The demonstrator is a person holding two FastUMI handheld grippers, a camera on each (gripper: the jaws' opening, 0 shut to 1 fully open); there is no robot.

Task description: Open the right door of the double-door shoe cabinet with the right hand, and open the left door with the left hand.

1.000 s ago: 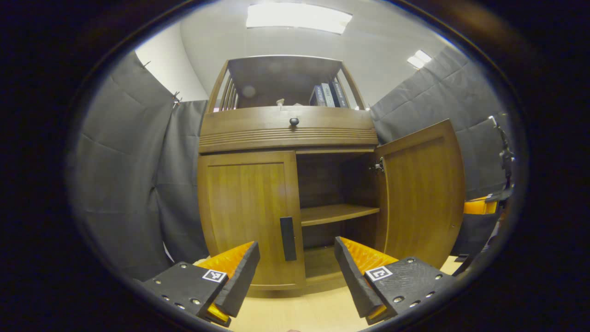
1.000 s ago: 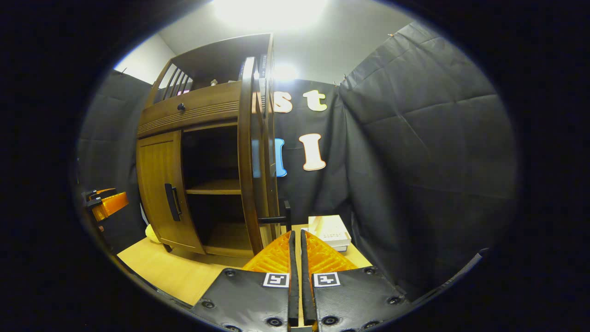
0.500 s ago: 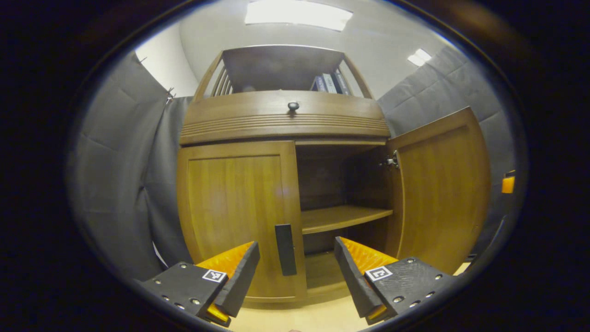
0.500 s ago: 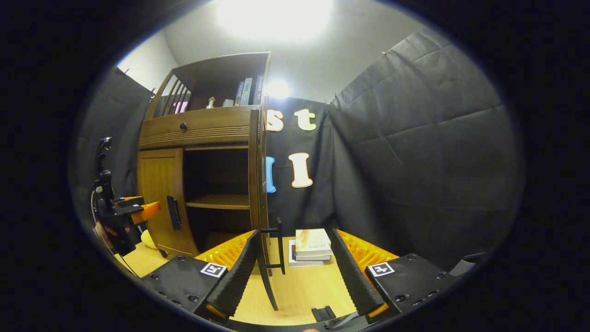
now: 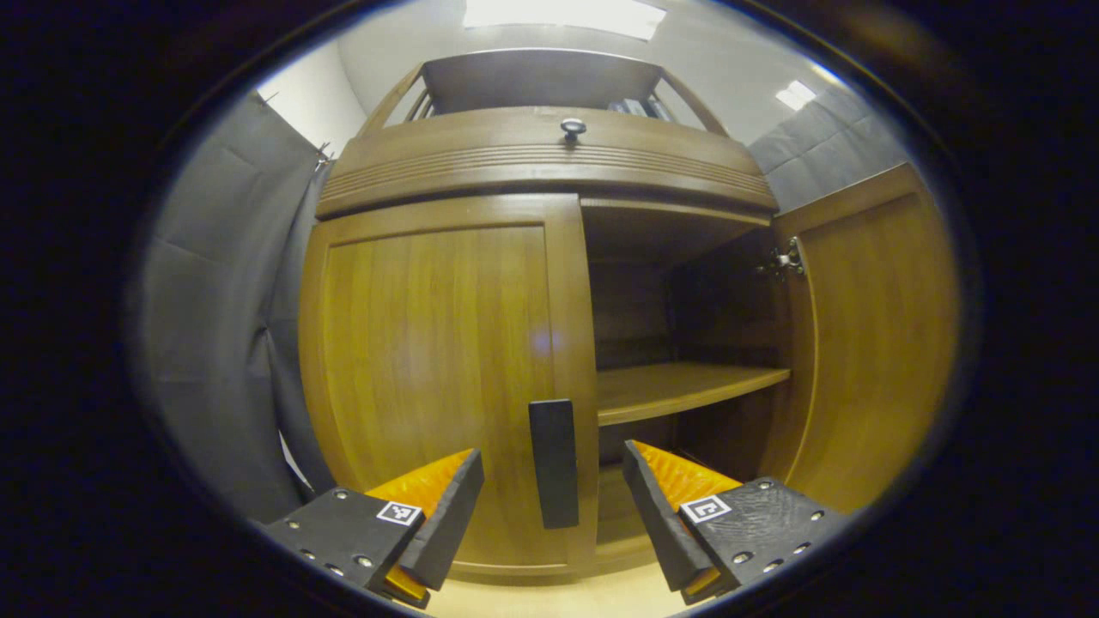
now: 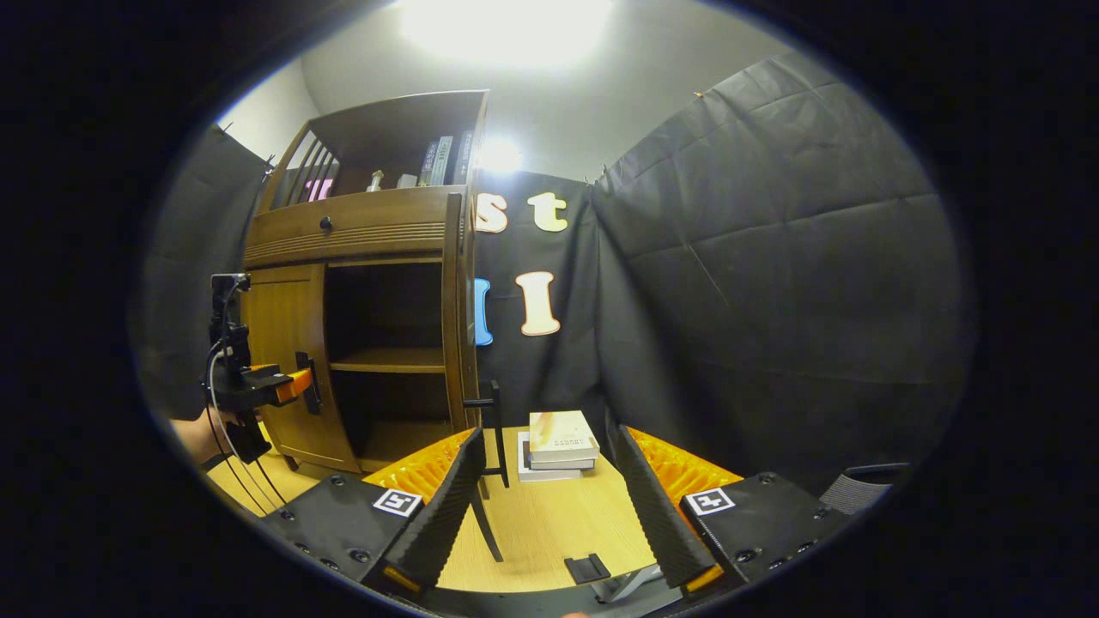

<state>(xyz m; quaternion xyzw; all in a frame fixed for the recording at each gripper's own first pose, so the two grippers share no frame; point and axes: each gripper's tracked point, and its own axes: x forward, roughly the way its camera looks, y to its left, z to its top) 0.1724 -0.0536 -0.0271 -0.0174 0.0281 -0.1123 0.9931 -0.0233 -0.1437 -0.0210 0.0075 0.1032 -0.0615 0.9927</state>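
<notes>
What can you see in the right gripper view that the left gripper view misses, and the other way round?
Right gripper view: a stack of books on the tabletop, and the left gripper near the closed door's handle.

Left gripper view: the open right door's hinge, and the left door handle up close between its own fingers.

Both: the cabinet, its closed left door, open right door and inner shelf.
</notes>
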